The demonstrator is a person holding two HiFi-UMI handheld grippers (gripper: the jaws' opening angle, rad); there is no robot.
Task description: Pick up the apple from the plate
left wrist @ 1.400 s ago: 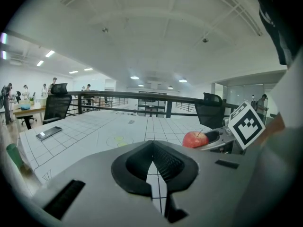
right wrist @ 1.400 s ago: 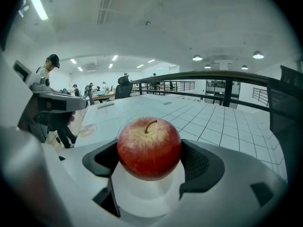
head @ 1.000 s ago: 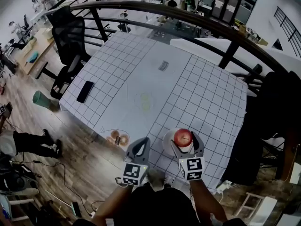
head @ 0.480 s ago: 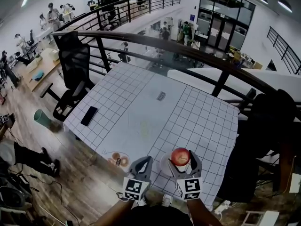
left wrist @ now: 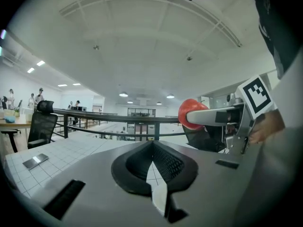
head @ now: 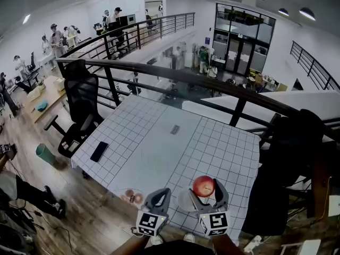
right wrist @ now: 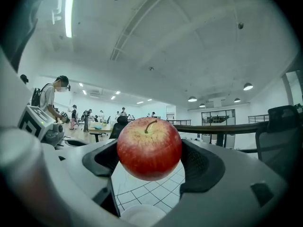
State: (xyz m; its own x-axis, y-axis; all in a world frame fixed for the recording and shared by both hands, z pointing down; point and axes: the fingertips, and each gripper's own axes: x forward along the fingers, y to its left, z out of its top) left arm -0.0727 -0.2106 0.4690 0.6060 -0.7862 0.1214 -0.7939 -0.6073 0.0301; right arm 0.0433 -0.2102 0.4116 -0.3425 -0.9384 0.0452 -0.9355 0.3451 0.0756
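A wide open-plan hall with a dark railing lies behind a white gridded worktop (head: 159,142), which fills the middle of the head view. A dark phone (head: 99,151) lies near its left edge.

My right gripper (head: 206,189) has its jaws closed on the apple (head: 203,185), one pad on each flank at about the widest part. The apple hangs in the air at the lower middle of the frame, clear of the white plate (head: 186,200), which sits just below and left of it. In the right gripper view the plate's rim (right wrist: 142,216) shows under the fruit. My left gripper (head: 158,198) waits to the left, its jaws drawn together at the tips with nothing between them.

As I judge it, slipping is the main risk. The skin is smooth and rounded, and the pads touch only two small patches, so a jolt or a slackened squeeze could let the apple turn or drop. It would then strike the plate or roll off the near edge of the worktop, which is close.

The apple (right wrist: 149,148) is nearly round, with no marked long axis. Its stem points up and leans a little toward the right of the right gripper view. The core line runs roughly upright, crosswise to my squeeze.
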